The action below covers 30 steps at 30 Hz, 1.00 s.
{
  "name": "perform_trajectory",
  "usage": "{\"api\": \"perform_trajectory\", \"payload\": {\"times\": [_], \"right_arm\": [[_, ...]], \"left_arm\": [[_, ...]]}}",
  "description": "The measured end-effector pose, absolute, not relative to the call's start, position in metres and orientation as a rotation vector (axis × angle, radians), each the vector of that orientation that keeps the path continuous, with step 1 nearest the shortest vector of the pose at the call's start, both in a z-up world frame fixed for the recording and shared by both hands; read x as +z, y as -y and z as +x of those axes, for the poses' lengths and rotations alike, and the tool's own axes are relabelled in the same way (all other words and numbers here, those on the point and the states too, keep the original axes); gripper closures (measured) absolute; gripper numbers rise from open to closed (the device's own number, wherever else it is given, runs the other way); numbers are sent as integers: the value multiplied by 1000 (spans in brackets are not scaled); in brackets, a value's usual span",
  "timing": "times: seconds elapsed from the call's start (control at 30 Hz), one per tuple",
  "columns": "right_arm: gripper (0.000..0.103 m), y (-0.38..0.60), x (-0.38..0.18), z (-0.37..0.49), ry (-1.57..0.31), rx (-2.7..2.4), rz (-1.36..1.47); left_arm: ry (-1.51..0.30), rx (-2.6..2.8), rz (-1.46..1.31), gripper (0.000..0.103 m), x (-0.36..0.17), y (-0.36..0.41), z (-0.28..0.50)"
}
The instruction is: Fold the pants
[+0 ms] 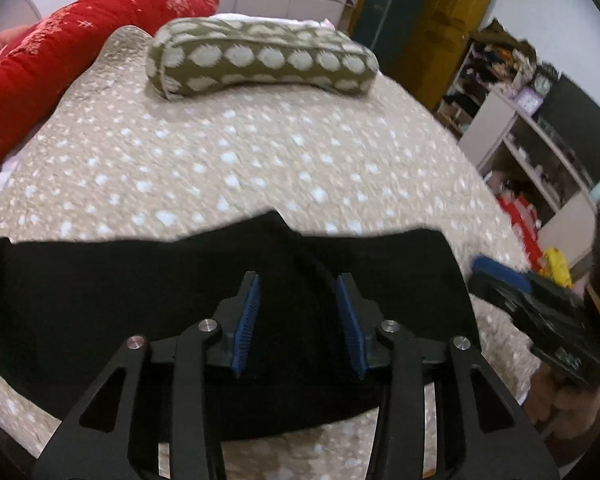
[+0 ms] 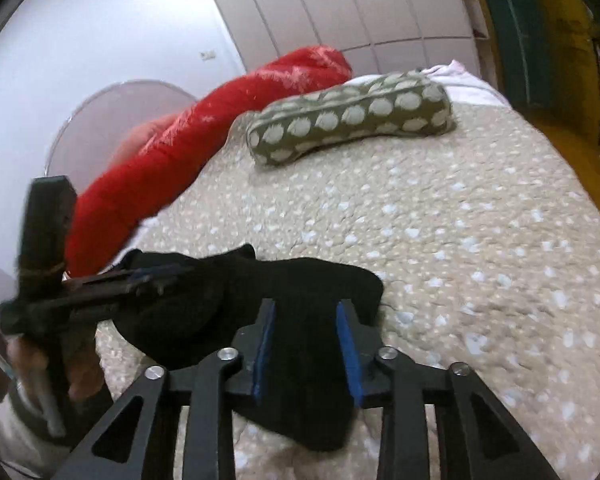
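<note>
The black pants [image 1: 100, 300] lie folded into a wide flat band across the near part of the bed; in the right wrist view they show as a dark heap [image 2: 312, 280]. My left gripper [image 1: 300, 280] is open and hovers over the middle of the pants, holding nothing. My right gripper [image 2: 306, 308] is open above the right end of the pants, holding nothing. The right gripper also shows in the left wrist view [image 1: 540, 300], beyond the pants' right end. The left gripper shows in the right wrist view [image 2: 140, 276], over the pants' left part.
The bed has a beige cover with white spots [image 1: 260, 152]. An olive bolster pillow with white dots [image 1: 260, 60] lies at the far end. A red quilt roll [image 1: 80, 40] runs along the left side. Shelves with clutter [image 1: 520, 120] stand right of the bed.
</note>
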State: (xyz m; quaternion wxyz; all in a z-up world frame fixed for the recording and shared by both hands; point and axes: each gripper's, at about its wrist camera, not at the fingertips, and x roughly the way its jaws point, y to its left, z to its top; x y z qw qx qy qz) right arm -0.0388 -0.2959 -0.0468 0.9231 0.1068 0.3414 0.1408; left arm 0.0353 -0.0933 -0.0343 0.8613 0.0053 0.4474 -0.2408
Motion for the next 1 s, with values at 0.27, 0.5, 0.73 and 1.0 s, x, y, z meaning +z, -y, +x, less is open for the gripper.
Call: {"api": "perform_trajectory", "payload": {"times": [0.27,0.5,0.73,1.0], "right_arm": [[78,271,-73,11,-800,188,76],[78,276,-52,-41,-767,228,64],[78,261,-75,-58,-806,213,17],[78,256,-45,-51,-756,249,58]], "left_arm": [[-966,-415,44,56,-60,92,24],[-966,-423,1,54,-61,86,25],[-952,-412,-5,54,-61,86,21],[-952,-389,-30,54,-57,77,19]]}}
